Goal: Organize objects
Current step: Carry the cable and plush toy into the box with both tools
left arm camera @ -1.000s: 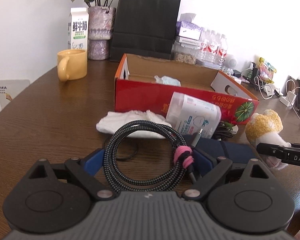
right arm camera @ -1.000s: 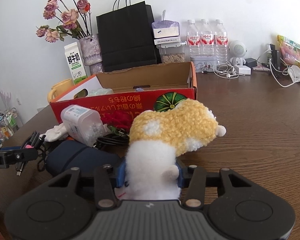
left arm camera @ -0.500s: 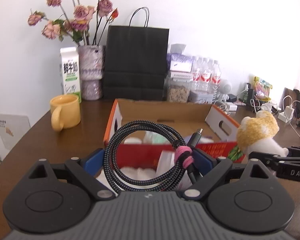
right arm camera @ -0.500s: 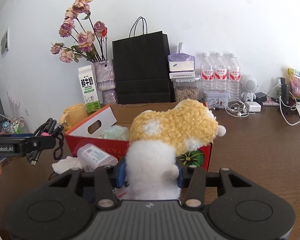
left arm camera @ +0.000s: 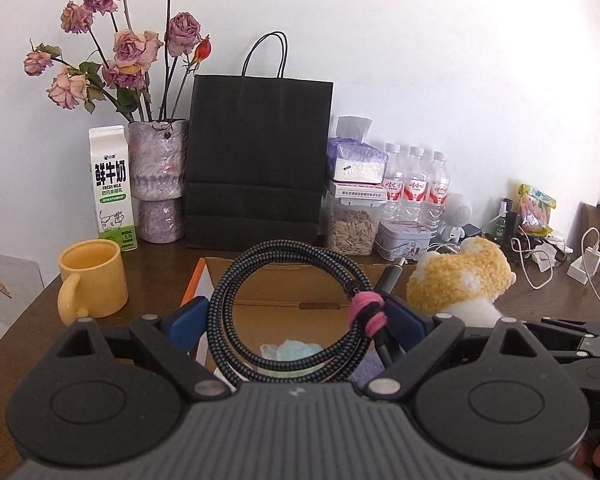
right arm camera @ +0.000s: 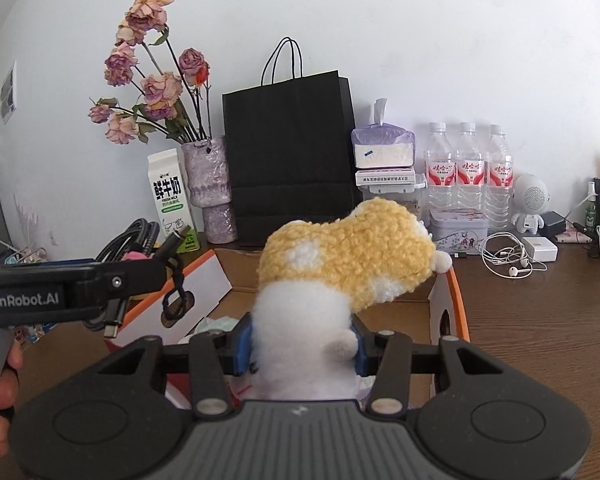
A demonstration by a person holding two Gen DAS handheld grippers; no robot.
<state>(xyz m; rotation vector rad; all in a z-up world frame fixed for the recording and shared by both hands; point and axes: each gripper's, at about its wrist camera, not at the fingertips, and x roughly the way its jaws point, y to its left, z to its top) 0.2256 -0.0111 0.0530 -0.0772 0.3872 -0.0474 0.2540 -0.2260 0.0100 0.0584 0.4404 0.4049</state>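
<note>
We hold both loads above the open cardboard box [right arm camera: 448, 300] on the table [right arm camera: 540, 320], presumably to drop them in. The right tongs [right arm camera: 302, 340] clamp the plush toy's [right arm camera: 340, 264] white base, its yellow head leaning toward two o'clock. The left tongs [left arm camera: 298, 320] pinch the coiled cable [left arm camera: 292, 312], loop upright, plug toward one o'clock.

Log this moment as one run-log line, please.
left gripper: shut on coiled cable | right gripper: shut on plush toy | both over cardboard box | stage: carrying to box
</note>
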